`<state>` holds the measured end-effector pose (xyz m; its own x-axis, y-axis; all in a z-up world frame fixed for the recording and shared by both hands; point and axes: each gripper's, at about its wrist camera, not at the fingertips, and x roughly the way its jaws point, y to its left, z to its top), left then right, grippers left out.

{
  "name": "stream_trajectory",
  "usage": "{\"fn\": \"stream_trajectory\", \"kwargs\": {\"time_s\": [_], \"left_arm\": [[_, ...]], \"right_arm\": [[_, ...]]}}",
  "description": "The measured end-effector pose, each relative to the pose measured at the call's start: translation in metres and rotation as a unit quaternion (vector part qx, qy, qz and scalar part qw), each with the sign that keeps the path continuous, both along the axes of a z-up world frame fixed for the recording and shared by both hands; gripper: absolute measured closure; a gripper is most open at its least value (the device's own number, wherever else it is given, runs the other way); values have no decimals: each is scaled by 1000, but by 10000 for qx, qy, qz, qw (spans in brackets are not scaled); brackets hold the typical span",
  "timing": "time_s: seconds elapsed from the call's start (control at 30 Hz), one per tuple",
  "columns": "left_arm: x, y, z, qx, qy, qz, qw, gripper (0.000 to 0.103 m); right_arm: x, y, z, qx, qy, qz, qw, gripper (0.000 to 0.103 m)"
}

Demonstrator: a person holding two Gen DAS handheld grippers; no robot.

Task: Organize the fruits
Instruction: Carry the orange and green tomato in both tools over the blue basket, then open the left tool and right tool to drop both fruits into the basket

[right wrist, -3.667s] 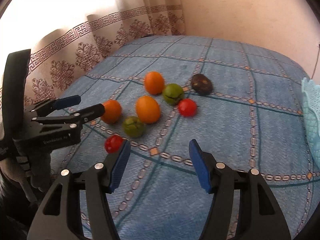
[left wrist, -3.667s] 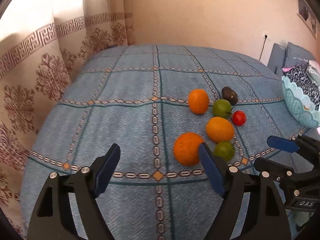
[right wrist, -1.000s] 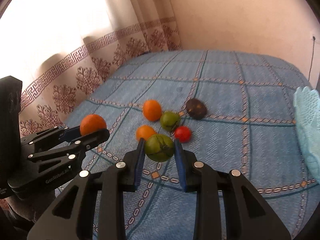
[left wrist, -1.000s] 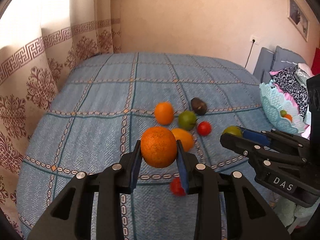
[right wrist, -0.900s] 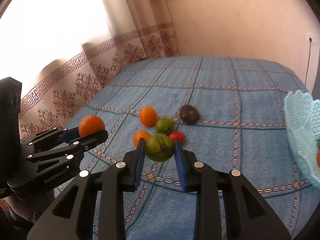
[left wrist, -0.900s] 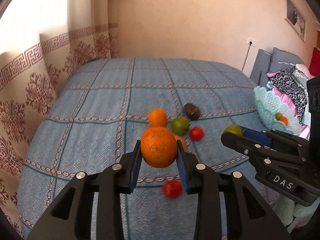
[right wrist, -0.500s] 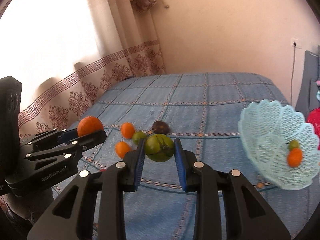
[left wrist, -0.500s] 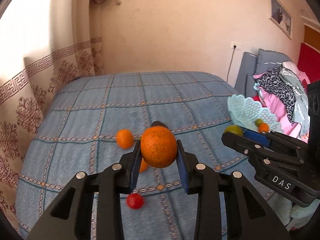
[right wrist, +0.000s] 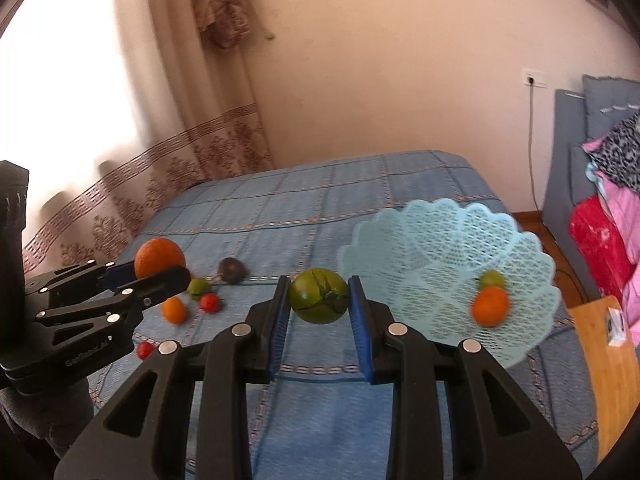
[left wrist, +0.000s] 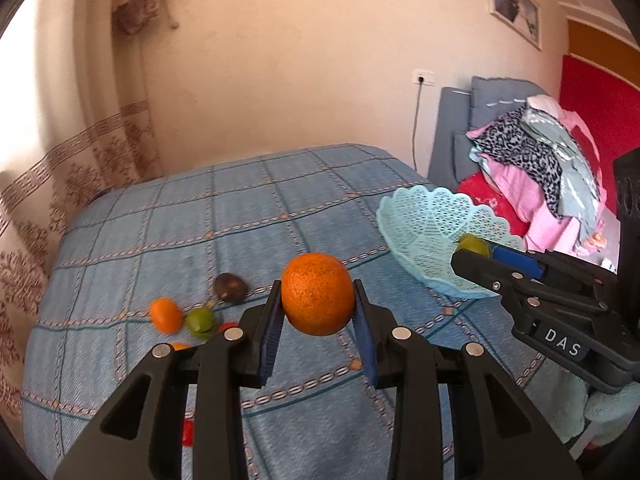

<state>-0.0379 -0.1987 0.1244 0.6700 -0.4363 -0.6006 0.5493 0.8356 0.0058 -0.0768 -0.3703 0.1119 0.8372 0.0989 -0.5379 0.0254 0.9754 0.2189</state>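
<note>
My left gripper (left wrist: pixel 318 304) is shut on a large orange (left wrist: pixel 317 293) held above the blue bedspread. My right gripper (right wrist: pixel 319 300) is shut on a green fruit (right wrist: pixel 319 295), just left of a pale blue lattice basket (right wrist: pixel 432 240). In the basket lie a small orange fruit (right wrist: pixel 490 306) and a small green one (right wrist: pixel 492 279). In the left wrist view the basket (left wrist: pixel 424 228) sits at the right, with the right gripper (left wrist: pixel 476 249) in front of it. Loose fruit stays on the bed: a small orange (left wrist: pixel 165 314), a green fruit (left wrist: pixel 199 321) and a dark avocado (left wrist: pixel 230 288).
Two red tomatoes (right wrist: pixel 209 302) (right wrist: pixel 145 349) also lie on the bedspread (left wrist: pixel 240 208). A curtain (right wrist: pixel 120 184) hangs at the left, a wall behind. Piled clothes (left wrist: pixel 536 168) lie beyond the basket. A wooden surface (right wrist: pixel 604 352) stands at the bed's right edge.
Both grippers have swung to the right and risen a little with their fruit. The basket has come into fuller view, while the loose fruit has slid off to the left.
</note>
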Motion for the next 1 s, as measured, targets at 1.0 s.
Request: {"fn": "stream_trajectory", "kwargs": {"time_s": [1.0], "left_arm": [[31, -117, -45, 140, 285, -1247, 9917, 70]], "right_arm": [[10, -89, -40, 396, 535, -1278, 9896, 73]]}}
